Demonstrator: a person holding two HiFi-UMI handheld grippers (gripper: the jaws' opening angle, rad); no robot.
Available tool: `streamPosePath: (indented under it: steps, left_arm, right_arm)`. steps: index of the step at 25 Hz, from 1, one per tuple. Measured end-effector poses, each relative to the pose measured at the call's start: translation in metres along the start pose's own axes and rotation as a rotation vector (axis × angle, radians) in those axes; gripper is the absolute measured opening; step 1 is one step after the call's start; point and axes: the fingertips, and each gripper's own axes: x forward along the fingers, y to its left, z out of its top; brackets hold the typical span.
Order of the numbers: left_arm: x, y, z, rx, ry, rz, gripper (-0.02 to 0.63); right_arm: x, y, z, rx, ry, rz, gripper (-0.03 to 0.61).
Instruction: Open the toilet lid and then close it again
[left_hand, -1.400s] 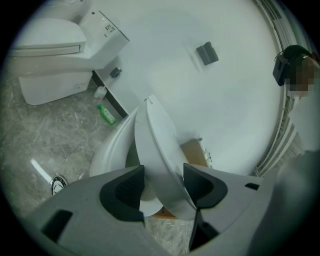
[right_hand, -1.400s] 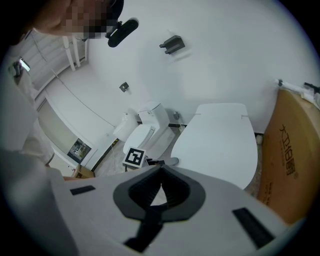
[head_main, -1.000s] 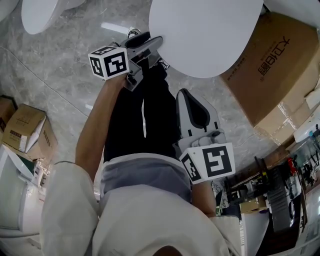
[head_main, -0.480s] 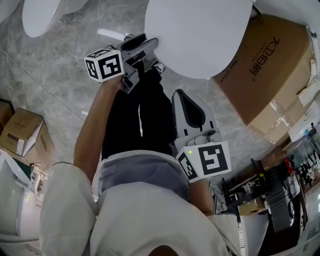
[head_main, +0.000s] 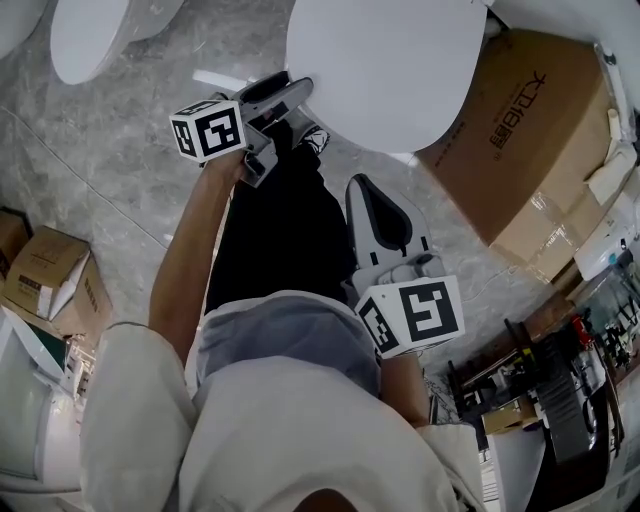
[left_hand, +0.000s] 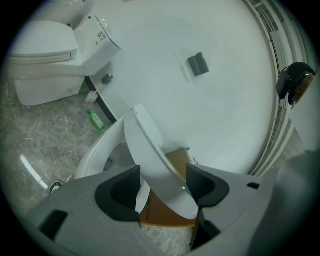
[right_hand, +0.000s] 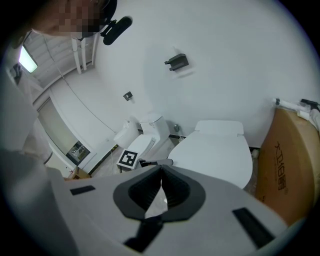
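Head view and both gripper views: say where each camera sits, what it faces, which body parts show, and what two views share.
Head view: on the person's head, looking steeply down at the toilet lid; torso, arms, left gripper, right gripper show.
Left gripper view: rides that gripper, faces the lid between jaws that have just been opening.
Right gripper view: rides that gripper, jaws shut, empty; faces lid and left gripper.
Shared: all see the lid.
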Motion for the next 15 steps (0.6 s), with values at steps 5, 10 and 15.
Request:
streamPosePath:
  steps: [5, 10, 15]
  left_arm:
    - [0.001, -0.011, 0.005, 0.004, 0.015, -0.009, 0.261]
    - [-0.001, -0.018, 0.013, 0.004, 0.025, -0.015, 0.264]
    - [0.002, -0.029, 0.018, 0.007, 0.034, -0.027, 0.267]
  right_arm:
    - [-0.005, 0.003, 0.012, -0.013, -0.011, -0.007, 0.011]
    - [-0.007, 0.007, 0.024, -0.016, -0.024, -0.020, 0.011]
    - [-0.014, 0.003, 0.032, 0.001, -0.048, -0.050, 0.011]
